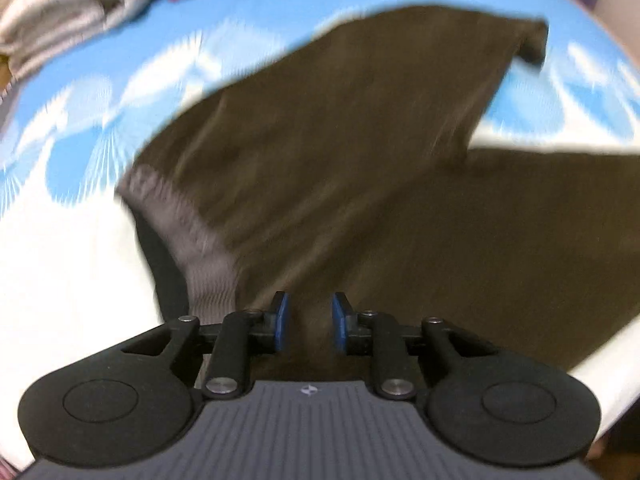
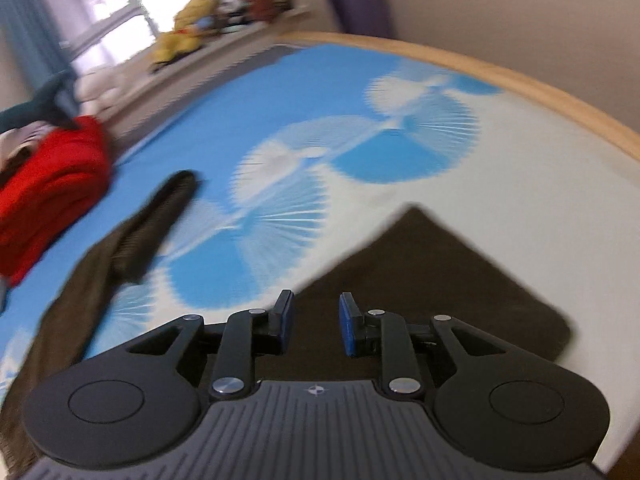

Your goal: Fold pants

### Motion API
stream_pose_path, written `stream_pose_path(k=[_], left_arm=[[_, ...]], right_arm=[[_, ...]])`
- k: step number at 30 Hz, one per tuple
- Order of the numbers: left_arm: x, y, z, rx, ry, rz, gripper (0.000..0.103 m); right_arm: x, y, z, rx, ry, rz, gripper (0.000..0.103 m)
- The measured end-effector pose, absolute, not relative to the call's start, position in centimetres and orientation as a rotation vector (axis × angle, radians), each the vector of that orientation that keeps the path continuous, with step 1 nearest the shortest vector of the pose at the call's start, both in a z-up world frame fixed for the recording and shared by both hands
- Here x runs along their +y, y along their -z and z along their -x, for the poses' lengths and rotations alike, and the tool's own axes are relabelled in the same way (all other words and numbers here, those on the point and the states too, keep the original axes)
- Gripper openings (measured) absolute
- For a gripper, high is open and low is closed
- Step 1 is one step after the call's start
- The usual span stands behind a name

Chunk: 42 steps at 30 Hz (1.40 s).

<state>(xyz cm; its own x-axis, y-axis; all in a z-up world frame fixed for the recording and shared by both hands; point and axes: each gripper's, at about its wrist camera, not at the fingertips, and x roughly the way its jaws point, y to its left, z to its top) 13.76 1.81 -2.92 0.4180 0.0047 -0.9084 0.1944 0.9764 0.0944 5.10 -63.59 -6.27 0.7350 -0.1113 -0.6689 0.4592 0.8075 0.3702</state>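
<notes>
Hovering over pants (image 1: 320, 152) spread on bed (image 1: 80, 280), waistband near front edge, one leg toward far edge. Left tongs (image 1: 308, 320) narrow, empty. Right tongs (image 2: 316, 320) narrow, empty. Risk: cloth snagging pads, dragging fold askew; blur hampering aim.

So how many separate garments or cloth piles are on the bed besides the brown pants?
2: a red fabric pile at the far left of the blue-and-white bedsheet, and a beige folded cloth beside it. More may lie outside the frames.
</notes>
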Motion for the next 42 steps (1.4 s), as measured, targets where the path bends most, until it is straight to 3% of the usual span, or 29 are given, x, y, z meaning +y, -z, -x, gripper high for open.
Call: stream_pose_path(k=[2, 3, 9, 12, 15, 21, 25, 28, 30, 32, 37, 38, 39, 40, 42], left_arm=[[-0.4, 1.3, -14.0, 1.04, 0.084, -0.209, 0.026], [-1.6, 0.2, -14.2, 0.996, 0.064, -0.19, 0.026], [-8.3, -5.2, -17.6, 0.827, 0.125, -0.068, 0.026], [-10.3, -4.4, -18.3, 0.692, 0.213, -0.036, 0.026], [-12.8, 0.1, -20.1, 0.81, 0.208, -0.068, 0.026], [-13.3, 3.7, -23.2, 0.889, 0.22, -0.051, 0.026], [-14.1, 5.4, -25.2, 0.927, 0.231, -0.027, 0.026], [-14.5, 6.5, -26.6, 0.947, 0.23, -0.071, 0.036], [-14.6, 7.1, -26.8, 0.958, 0.236, -0.081, 0.045], [-14.7, 7.2, -26.8, 0.958, 0.234, -0.085, 0.045], [-15.0, 7.0, -26.9, 0.945, 0.246, -0.099, 0.045], [-14.9, 6.9, -26.9, 0.941, 0.244, -0.105, 0.045], [-14.9, 6.8, -26.9, 0.935, 0.24, -0.109, 0.045], [-14.7, 6.7, -26.9, 0.928, 0.237, -0.11, 0.045], [-14.2, 6.3, -26.9, 0.919, 0.232, -0.106, 0.045]], right_arm=[[-62.2, 5.9, -7.2, 0.643, 0.273, -0.559, 0.009], [-61.4, 5.6, -8.0, 0.627, 0.25, -0.566, 0.006], [-57.4, 5.1, -13.4, 0.571, 0.081, -0.704, 0.006], [-56.5, 5.3, -15.6, 0.548, 0.04, -0.785, 0.007], [-56.9, 5.9, -17.7, 0.531, 0.045, -0.874, 0.009], [-60.1, 7.9, -25.6, 0.515, 0.087, -0.966, 0.01], [-61.7, 9.7, -32.4, 0.573, 0.076, -0.967, 0.028], [-62.4, 11.0, -37.1, 0.617, 0.1, -0.975, 0.038], [-62.8, 11.9, -39.5, 0.622, 0.124, -0.982, 0.041], [-63.0, 12.8, -41.7, 0.642, 0.153, -0.981, 0.047], [-62.7, 15.2, -45.6, 0.723, 0.231, -0.993, 0.047], [-62.6, 15.2, -45.9, 0.723, 0.236, -0.995, 0.042], [-62.3, 15.0, -46.1, 0.72, 0.244, -0.975, 0.03], [-61.9, 14.6, -46.1, 0.725, 0.254, -0.94, 0.006], [-60.6, 12.7, -45.1, 0.688, 0.253, -0.862, 0.005]])
